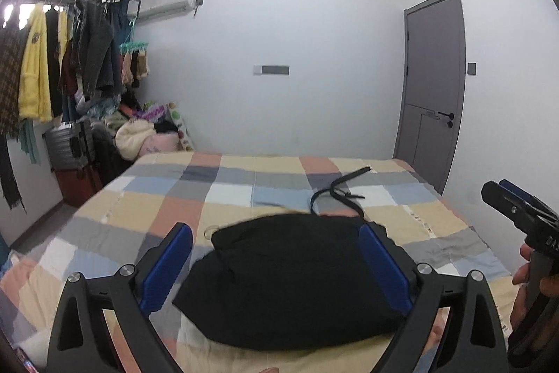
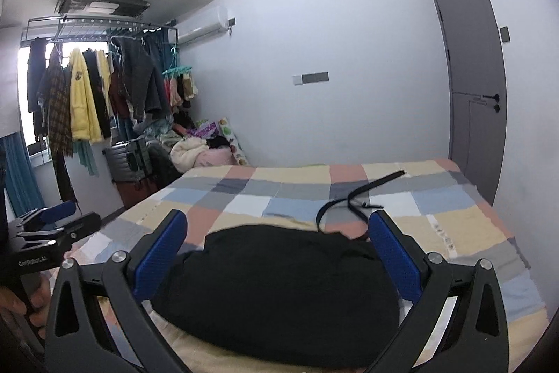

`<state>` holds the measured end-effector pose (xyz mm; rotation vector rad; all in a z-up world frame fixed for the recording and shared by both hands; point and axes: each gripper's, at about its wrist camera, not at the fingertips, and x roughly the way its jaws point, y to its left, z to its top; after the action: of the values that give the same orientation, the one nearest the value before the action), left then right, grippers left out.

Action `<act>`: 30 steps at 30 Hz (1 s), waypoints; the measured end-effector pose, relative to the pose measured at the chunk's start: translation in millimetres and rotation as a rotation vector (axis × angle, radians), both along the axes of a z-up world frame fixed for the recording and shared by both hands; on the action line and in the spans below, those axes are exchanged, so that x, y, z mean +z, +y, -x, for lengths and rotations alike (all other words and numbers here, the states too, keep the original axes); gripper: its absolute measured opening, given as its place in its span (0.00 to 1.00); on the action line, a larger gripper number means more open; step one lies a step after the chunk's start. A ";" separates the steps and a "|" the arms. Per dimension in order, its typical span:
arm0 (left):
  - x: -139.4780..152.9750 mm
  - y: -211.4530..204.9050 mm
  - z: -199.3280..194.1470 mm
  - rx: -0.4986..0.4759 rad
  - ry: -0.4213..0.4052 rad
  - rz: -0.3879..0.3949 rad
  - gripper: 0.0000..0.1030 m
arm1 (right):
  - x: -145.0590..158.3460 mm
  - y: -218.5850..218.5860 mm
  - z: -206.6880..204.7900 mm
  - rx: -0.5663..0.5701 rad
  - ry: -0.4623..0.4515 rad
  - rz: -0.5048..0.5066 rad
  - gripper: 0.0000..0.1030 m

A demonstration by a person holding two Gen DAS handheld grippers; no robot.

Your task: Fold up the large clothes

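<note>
A black garment (image 1: 290, 282) lies bunched in a rounded heap on the checked bedsheet (image 1: 230, 187), near the front edge of the bed. A black belt-like strap (image 1: 340, 193) trails from its far side. My left gripper (image 1: 276, 233) is open and empty, its blue pads either side of the heap, above it. My right gripper (image 2: 277, 222) is open and empty too, held above the same garment (image 2: 279, 296). The strap also shows in the right wrist view (image 2: 353, 196). Each gripper shows at the edge of the other's view: the right one (image 1: 520, 208), the left one (image 2: 52, 226).
A rack of hanging clothes (image 1: 63, 58) and a heap of laundry with a suitcase (image 1: 70, 142) stand left of the bed. A grey door (image 1: 433, 86) is at the far right. The white wall carries an air conditioner (image 1: 167, 4).
</note>
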<state>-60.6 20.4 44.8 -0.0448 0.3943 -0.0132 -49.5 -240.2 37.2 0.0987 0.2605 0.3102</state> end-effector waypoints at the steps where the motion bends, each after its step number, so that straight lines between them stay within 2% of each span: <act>1: -6.7 -1.3 0.7 0.001 0.018 -0.002 0.94 | -3.7 1.1 3.4 0.003 0.005 0.000 1.00; 6: -31.5 -7.6 6.0 0.007 0.060 -0.014 0.94 | -25.9 14.8 15.6 0.022 0.044 0.048 1.00; 10: -47.9 -8.7 11.0 0.002 0.064 -0.010 0.94 | -42.9 13.7 17.5 0.045 0.090 0.038 1.00; 18: -78.5 3.5 -0.5 0.035 0.135 0.018 0.94 | -84.7 9.1 18.4 -0.009 0.160 0.078 1.00; 21: -84.9 6.0 -1.5 0.040 0.143 0.004 0.94 | -86.5 6.6 18.4 -0.007 0.171 0.081 1.00; 24: -87.9 8.7 -2.0 0.046 0.155 0.029 0.94 | -85.0 3.7 18.6 -0.020 0.167 0.073 1.00; 30: -89.0 7.0 -1.7 0.033 0.161 0.031 0.94 | -90.4 3.2 15.6 -0.026 0.186 0.064 1.00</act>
<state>-58.9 27.4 -44.2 -0.0828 0.5547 0.0167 -65.1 -237.0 -53.2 0.0676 0.4527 0.2666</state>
